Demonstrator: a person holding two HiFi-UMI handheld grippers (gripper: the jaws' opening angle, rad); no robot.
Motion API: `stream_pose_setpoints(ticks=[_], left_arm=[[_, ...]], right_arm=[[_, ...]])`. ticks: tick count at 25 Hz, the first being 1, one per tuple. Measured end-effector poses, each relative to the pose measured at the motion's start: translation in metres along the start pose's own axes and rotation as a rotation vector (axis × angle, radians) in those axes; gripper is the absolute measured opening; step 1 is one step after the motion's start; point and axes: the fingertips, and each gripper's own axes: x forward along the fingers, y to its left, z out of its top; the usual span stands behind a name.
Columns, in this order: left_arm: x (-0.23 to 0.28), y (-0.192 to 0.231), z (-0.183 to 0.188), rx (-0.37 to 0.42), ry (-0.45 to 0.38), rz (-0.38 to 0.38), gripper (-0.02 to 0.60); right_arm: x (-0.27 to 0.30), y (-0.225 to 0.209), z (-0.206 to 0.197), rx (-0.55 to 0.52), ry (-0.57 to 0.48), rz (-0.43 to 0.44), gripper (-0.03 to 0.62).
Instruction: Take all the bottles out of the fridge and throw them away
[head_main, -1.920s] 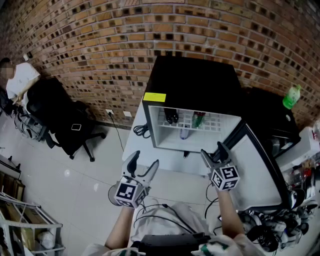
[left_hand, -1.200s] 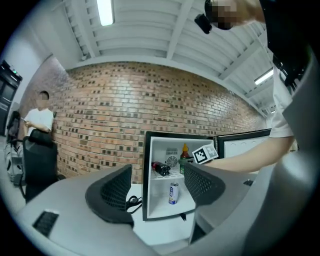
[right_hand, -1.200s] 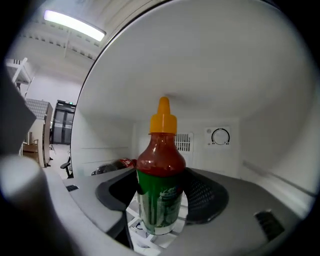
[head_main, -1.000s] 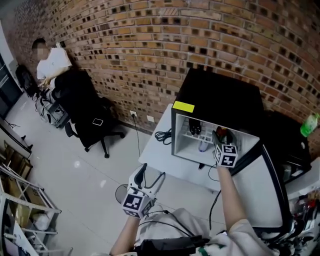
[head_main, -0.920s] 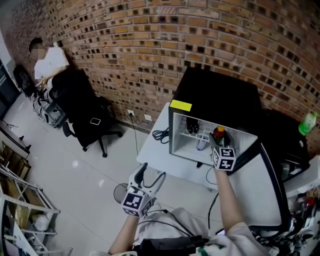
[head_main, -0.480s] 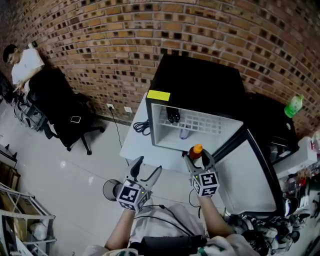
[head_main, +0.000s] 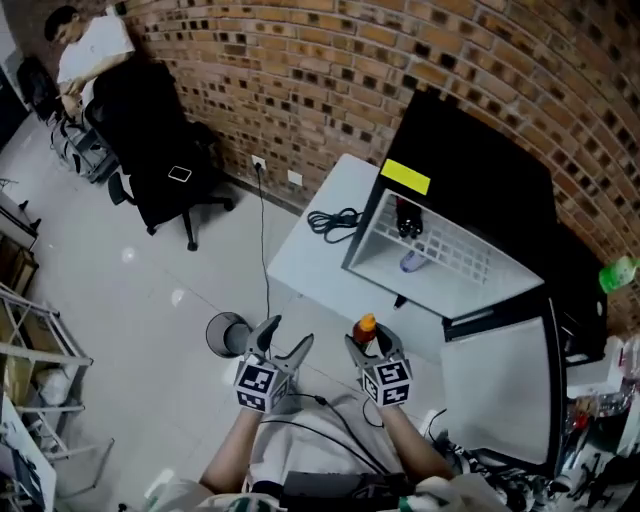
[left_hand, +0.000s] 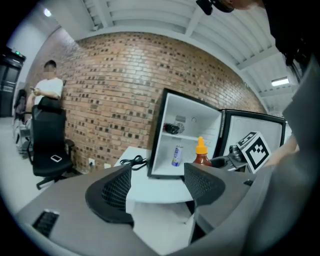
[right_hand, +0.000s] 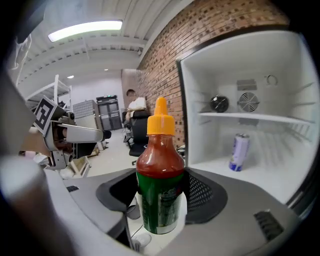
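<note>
Looking down in the head view, I have the red sauce bottle with orange cap and green label out of the open black mini fridge, upright in my right gripper, near the round grey bin. Left gripper view: my left gripper has its fingers spread, empty. Right gripper view: both pads pinch the label, so I judge this the carry step; next, swing over that bin and release.

Light's pretty even indoors, no harsh shadows. A ceiling strip light glows up top in the right gripper view, and the white fridge inside is brightest. Heavy fisheye: the brick wall bows, corners go black. Small glare spots on the floor.
</note>
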Motion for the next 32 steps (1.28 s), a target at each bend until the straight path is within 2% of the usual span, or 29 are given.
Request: stream_pose_setpoints(ticks=[4,7,11,14,18,22,25,29,32], left_arm=[[-0.029,0.055,-0.068,-0.107,0.095,0.14,0.319],[-0.055,0.099,-0.13,-0.227,0.178,0.253,0.32],[-0.087,0.152,-0.224,-0.349,0.243,0.396,0.319],[-0.099,0.19,-0.296,-0.416,0.254,0.494,0.319],[-0.108,0.248,-0.383,-0.5,0.28,0.541,0.319],[-0.122,0.264,-0.432,-0.528,0.29,0.573,0.319],[-0.129,0.282,-0.467,-0.555,0.285,0.614,0.319],[-0.133,0.282,-0.507,-0.636,0.288,0.659,0.319],[-0.129,0.271,-0.521,-0.67,0.317,0.659,0.319]], right_arm=[[0.068,0.062,-0.037,-0.054,0.138,0.196,0.285],[0.126,0.118,-0.082,-0.116,0.255,0.352,0.285],[0.213,0.188,-0.171,-0.21,0.399,0.543,0.285],[0.285,0.231,-0.244,-0.224,0.484,0.622,0.285],[0.39,0.294,-0.328,-0.254,0.551,0.631,0.285],[0.448,0.334,-0.423,-0.318,0.633,0.662,0.285],[0.489,0.353,-0.462,-0.337,0.674,0.649,0.285],[0.51,0.344,-0.51,-0.442,0.756,0.616,0.285],[0.505,0.324,-0.53,-0.454,0.832,0.588,0.287]])
